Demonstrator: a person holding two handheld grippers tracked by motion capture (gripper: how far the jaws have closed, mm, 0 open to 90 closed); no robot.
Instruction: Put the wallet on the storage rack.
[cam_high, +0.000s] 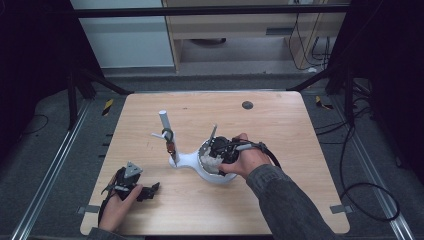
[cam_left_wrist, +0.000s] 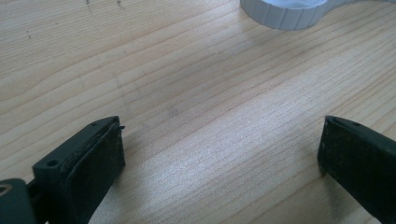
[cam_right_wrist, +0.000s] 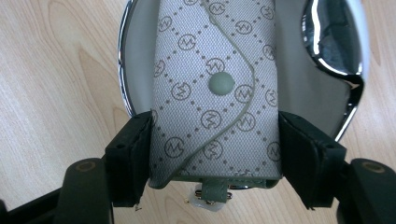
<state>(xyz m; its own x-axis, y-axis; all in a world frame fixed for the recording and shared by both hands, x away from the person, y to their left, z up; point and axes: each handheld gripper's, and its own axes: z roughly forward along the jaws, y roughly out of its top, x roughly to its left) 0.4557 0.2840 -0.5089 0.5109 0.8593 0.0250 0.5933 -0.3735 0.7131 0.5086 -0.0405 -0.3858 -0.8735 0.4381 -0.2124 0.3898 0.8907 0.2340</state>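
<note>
Lab test bay, wooden table (cam_high: 280, 120), floor rails (cam_high: 47, 175), trailing cables (cam_high: 350, 165)

The right gripper (cam_right_wrist: 215, 154) has its two black jaws pressed against either side of a grey patterned pouch (cam_right_wrist: 212, 88) with a round snap. The pouch lies across a shiny chrome-rimmed bowl (cam_right_wrist: 345, 70), which sits on the wooden table (cam_right_wrist: 56, 93).

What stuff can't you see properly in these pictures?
- High view: the white bowl is partly covered by the right claw and the hand, so what is inside is hidden.
- High view: the small thing hanging on the white stand is too small to tell.
- Right gripper view: the patterned pouch is cut off at the top edge.
- Left gripper view: the white ribbed ring is cut off at the top; the left claw is open.
</note>
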